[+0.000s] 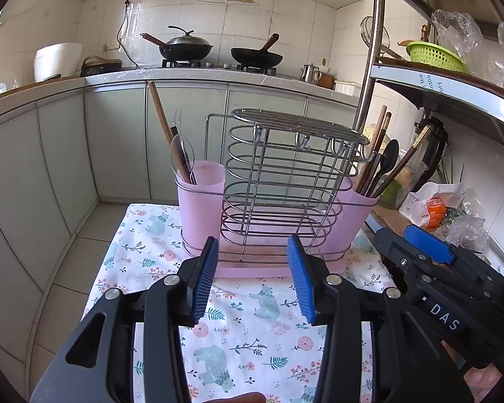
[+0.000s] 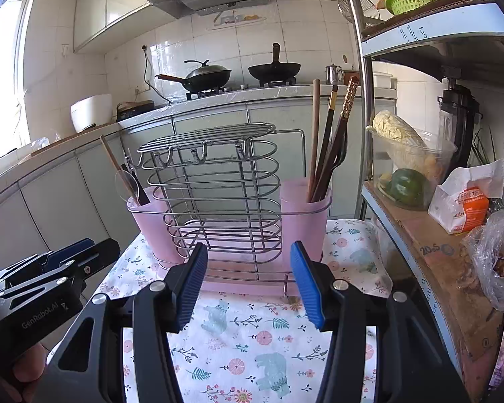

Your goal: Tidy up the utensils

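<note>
While both the left gripper (image 1: 252, 275) and right gripper (image 2: 248, 282) hover wide open and empty, chopsticks (image 2: 329, 141) stand in the right pink cup (image 2: 302, 221): light, stiff, probably slick; pinch mid-shaft.
</note>
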